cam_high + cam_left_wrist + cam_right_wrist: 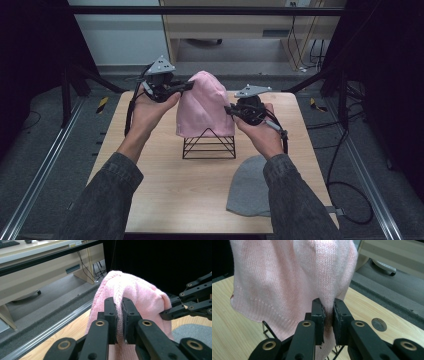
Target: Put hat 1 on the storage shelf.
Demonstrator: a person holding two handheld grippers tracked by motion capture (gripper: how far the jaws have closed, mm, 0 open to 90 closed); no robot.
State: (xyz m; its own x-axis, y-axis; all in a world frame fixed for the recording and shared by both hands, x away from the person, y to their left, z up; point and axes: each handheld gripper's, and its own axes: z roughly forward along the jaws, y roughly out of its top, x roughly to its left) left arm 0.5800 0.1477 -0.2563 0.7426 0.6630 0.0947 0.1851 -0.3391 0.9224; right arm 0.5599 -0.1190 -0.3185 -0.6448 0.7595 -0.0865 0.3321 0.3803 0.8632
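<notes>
A pink knit beanie drapes over a black wire pyramid stand in the middle of the wooden table. My left gripper is shut on the beanie's upper left side; in the left gripper view a fold of pink knit is pinched between its jaws. My right gripper is shut on the beanie's right edge, low down; in the right gripper view the pink fabric is clamped between the pads. The right gripper's linkage also appears in the left gripper view.
A grey beanie lies flat on the table at the front right, partly under the person's right sleeve. Black frame bars and cables surround the table. A small round hole sits in the tabletop near its far edge.
</notes>
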